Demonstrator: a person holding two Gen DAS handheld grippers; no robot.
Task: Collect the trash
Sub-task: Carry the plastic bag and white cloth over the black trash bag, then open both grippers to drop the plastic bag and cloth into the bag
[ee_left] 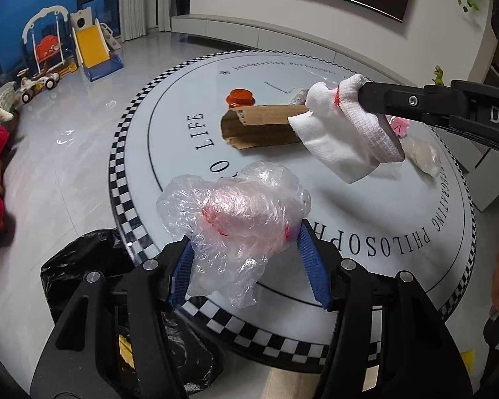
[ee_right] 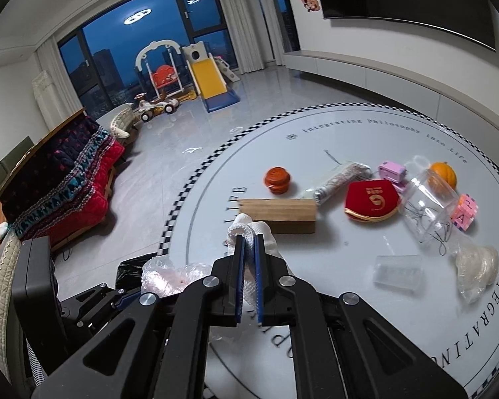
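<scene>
My left gripper is shut on a crumpled clear plastic bag, held above the near edge of the round table. The bag also shows in the right wrist view. My right gripper is shut on a white tissue; in the left wrist view the tissue hangs from its cloth-wrapped fingers over the table. A black trash bag stands open on the floor beside the table, below and left of my left gripper.
On the table lie a cardboard piece, an orange lid, a rolled wrapper, a red pouch, a clear bottle, a clear cup, a crumpled film wad, pink blocks and an orange. A sofa stands left.
</scene>
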